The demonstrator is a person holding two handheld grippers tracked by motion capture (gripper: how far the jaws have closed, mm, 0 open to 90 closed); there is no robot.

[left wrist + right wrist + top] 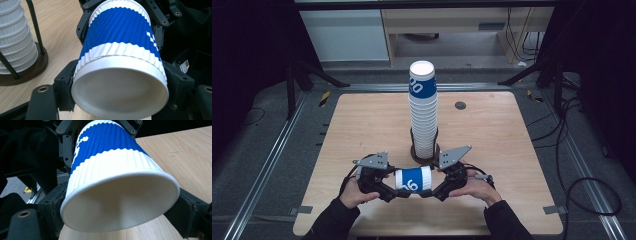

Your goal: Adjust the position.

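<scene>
A blue and white ribbed paper cup (pixel 413 179) lies level, just above the table's near edge, between my two grippers. My left gripper (pixel 393 190) is shut on its closed base end (pixel 120 87), a pad on each side. My right gripper (pixel 433 190) is shut on the open mouth end (pixel 120 212), whose rim sits between its pads. Each gripper view shows the cup (pixel 120 32) (pixel 110 145) running away toward the other gripper's black jaws. A tall stack of matching cups (pixel 423 115) stands upright in a wire holder with a dark round base (pixel 416 156) just behind.
The wooden table (pixel 362 120) has a small dark round spot (pixel 460 105) at the back right. The stack (pixel 15 37) and its holder base (pixel 37 67) stand close to the left gripper. Metal rails and cables (pixel 572 165) run on the floor beside the table.
</scene>
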